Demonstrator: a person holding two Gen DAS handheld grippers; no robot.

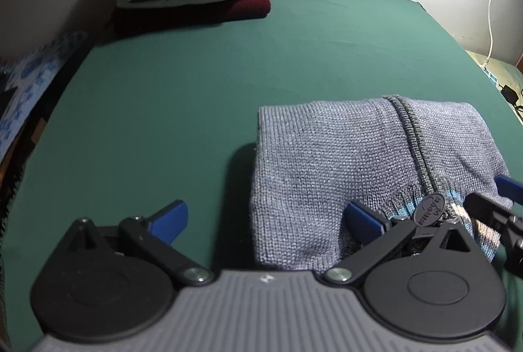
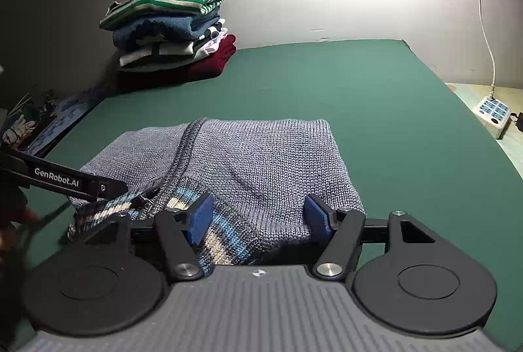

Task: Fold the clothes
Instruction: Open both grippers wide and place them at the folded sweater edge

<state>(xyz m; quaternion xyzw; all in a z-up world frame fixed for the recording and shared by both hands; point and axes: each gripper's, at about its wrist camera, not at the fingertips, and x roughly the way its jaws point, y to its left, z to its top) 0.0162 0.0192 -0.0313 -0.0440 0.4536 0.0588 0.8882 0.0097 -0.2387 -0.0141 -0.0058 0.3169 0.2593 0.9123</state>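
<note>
The grey knit sweater (image 2: 261, 162) lies folded into a compact block on the green table (image 2: 392, 123), and both grippers sit at its near edge with nothing clamped. The left gripper (image 1: 268, 221) stands spread wide: one blue pad over bare table off the sweater's side, the other resting on the knit beside the zipper pull (image 1: 430, 209). The right gripper (image 2: 258, 218) is also released — its pads flank the striped hem (image 2: 225, 237) without pressing it, the fabric lying slack between them. The step in hand looks like letting go of a finished fold, or re-gripping to carry it. To do that well, lift the fingers straight off so no pad drags a layer askew. If the block is bound for the stack of folded clothes (image 2: 170, 31) beyond the fingertips, pinch through all layers at the near edge — evenly on both sides.
</note>
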